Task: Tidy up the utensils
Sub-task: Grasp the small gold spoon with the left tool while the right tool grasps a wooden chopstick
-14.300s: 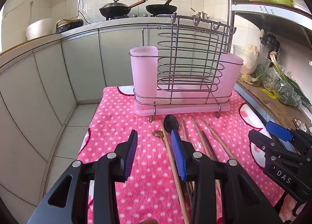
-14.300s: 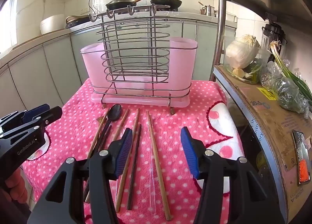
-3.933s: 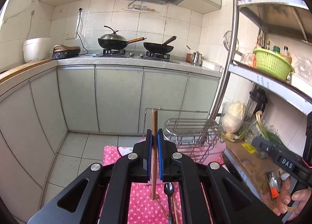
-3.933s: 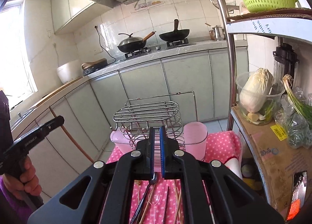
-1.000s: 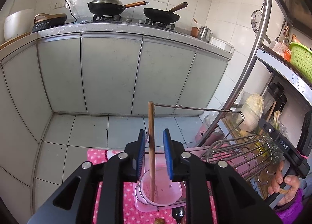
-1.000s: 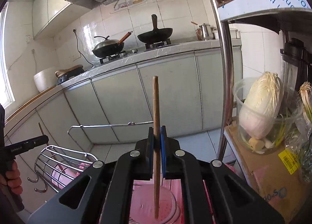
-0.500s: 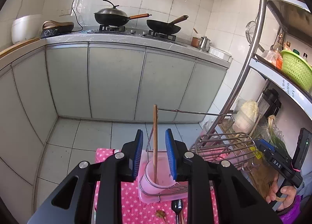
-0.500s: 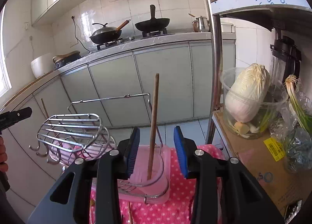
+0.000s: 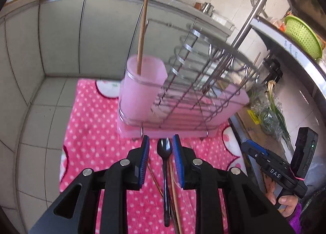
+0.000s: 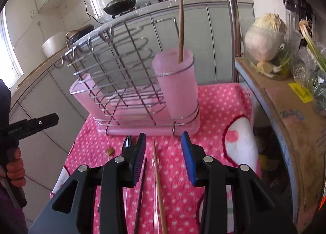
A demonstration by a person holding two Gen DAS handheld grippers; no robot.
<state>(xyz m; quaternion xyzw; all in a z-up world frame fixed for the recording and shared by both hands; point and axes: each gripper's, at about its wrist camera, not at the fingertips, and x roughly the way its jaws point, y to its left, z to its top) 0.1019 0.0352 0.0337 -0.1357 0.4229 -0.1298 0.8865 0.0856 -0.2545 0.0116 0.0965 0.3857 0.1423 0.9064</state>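
Observation:
A wire rack holds a pink cup at each end on the pink dotted cloth. One wooden chopstick stands in the left cup, another chopstick in the right cup. My left gripper is open over the cloth, with a black spoon lying below between its fingers. My right gripper is open above a loose wooden chopstick. A dark chopstick and the spoon lie to its left.
A steel pole and a shelf with a cabbage, green onions and a cardboard box stand on the right. A green basket sits higher up. Tiled floor drops off left of the cloth.
Both grippers have drawn back from above the cups and sunk toward the cloth. The right gripper opened and let go of its chopstick, which now stands in the right cup.

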